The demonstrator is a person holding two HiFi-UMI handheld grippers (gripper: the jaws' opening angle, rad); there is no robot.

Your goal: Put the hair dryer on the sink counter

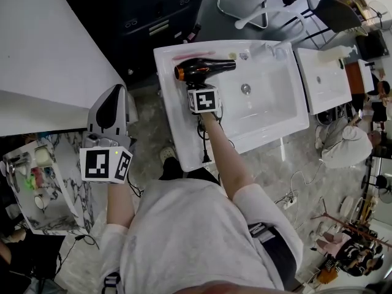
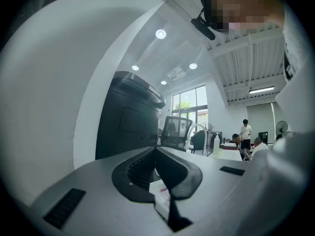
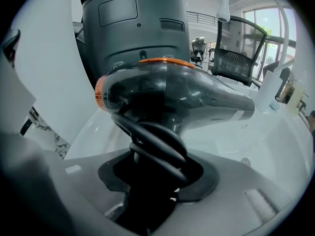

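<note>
The black hair dryer with an orange ring at its rear hangs over the back left corner of the white sink, nozzle pointing right. My right gripper is shut on its handle, which has the black cord coiled round it. In the right gripper view the dryer fills the middle, and the coiled handle sits between the jaws of the right gripper. Whether the dryer touches the counter I cannot tell. My left gripper is off to the left of the sink, level, and shut with nothing in it. The left gripper view shows the pads of the left gripper meeting.
A white table lies left, with a dark cabinet behind. The faucet stands at the basin's back, the drain in its middle. A reddish streak marks the back rim. A second sink stands right, a marble shelf lower left.
</note>
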